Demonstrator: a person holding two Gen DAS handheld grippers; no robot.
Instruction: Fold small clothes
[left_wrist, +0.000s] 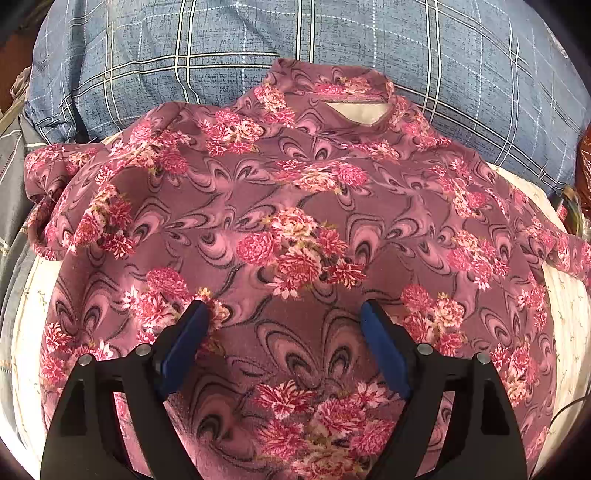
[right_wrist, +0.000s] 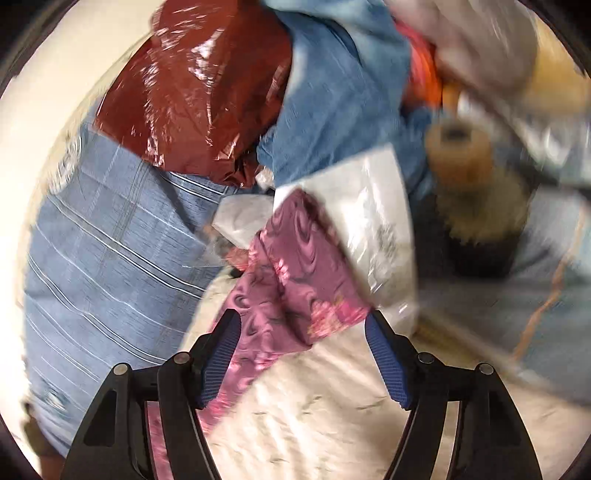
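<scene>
One floral top (left_wrist: 295, 206) lies flat, neckline (left_wrist: 354, 107) toward the pillow (left_wrist: 147, 55)

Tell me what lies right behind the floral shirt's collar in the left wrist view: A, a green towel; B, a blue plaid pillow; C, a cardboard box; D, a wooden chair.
B: the floral shirt is spread flat with its collar lying against a blue plaid pillow at the top of the left wrist view.
</scene>
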